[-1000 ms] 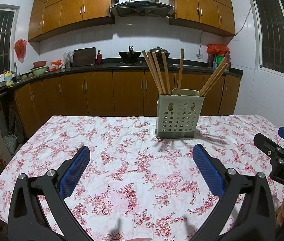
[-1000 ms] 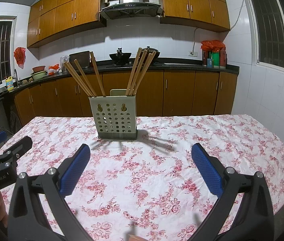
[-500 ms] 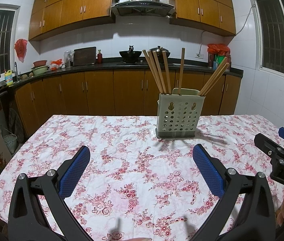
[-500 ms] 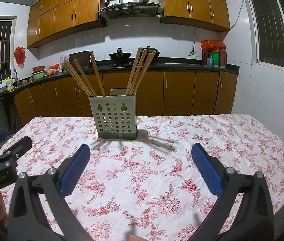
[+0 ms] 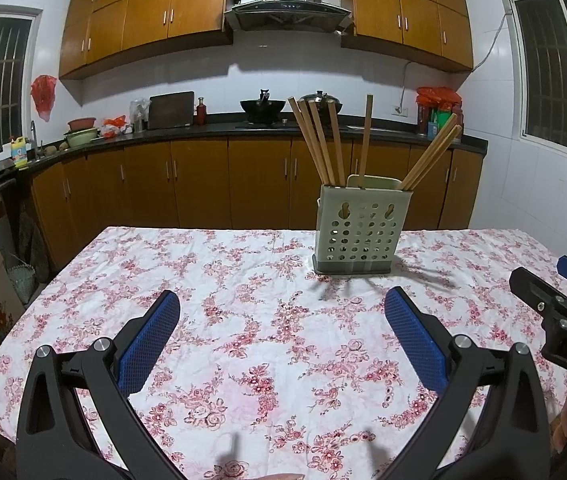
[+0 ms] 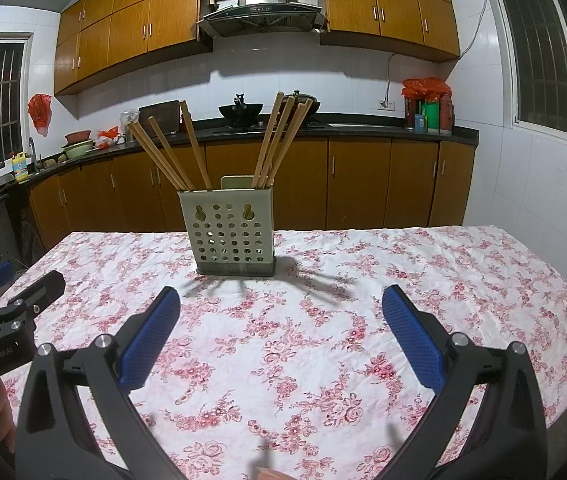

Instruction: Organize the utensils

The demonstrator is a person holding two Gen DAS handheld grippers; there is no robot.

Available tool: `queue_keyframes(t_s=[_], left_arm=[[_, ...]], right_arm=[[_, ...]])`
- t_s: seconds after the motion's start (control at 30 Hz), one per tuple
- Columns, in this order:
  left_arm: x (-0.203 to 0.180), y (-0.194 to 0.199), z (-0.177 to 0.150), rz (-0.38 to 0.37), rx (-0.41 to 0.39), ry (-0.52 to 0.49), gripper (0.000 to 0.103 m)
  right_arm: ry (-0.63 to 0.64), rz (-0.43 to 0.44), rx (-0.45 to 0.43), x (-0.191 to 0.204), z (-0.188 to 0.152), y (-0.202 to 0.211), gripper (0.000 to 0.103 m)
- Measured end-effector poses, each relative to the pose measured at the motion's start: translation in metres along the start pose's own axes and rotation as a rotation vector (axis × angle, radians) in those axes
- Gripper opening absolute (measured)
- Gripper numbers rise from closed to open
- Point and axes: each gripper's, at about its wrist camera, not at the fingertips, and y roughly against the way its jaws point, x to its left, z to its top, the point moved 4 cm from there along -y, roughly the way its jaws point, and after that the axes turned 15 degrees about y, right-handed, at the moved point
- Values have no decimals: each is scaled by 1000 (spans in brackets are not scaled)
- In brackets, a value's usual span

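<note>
Both grippers hover low over the near edge of the table (image 5: 83, 280), empty, each with its blue pads spread wide: the left gripper (image 5: 283, 340) sits toward the table's left side and the right gripper (image 6: 281, 336) toward its right, and neither touches anything. The task's things are already gathered: a pale perforated utensil holder (image 5: 357, 228) stands upright on the floral tablecloth (image 6: 403, 280) toward the far edge, roughly midway between the far corners, with wooden chopsticks (image 5: 323, 140) fanning out of its top. No loose utensil shows on the cloth in either view, so the sorting looks close to finished, and the step in hand is probably tidying the sticks or regrouping them between compartments. To do that well, I would approach from above along a stick's lean, close on the upper part of a single shaft, not a bundle, and lift straight along its axis so the light holder does not tip or slide on the wrinkled cloth; the free gripper could steady the holder's wall. The left wrist view shows 4 sticks leaning left, 1 nearly upright in the middle and 2 leaning right, plus the right gripper's tip at the right edge. The right wrist view instead groups them as 3 and 3, shows the table's right edge and near right corner, and catches the left gripper at the left.
</note>
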Motion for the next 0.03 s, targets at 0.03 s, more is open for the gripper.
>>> queue_keyframes(t_s=[0.03], left_arm=[[0, 0, 0, 0, 0, 0, 101]], right_arm=[[0, 0, 0, 0, 0, 0, 99]])
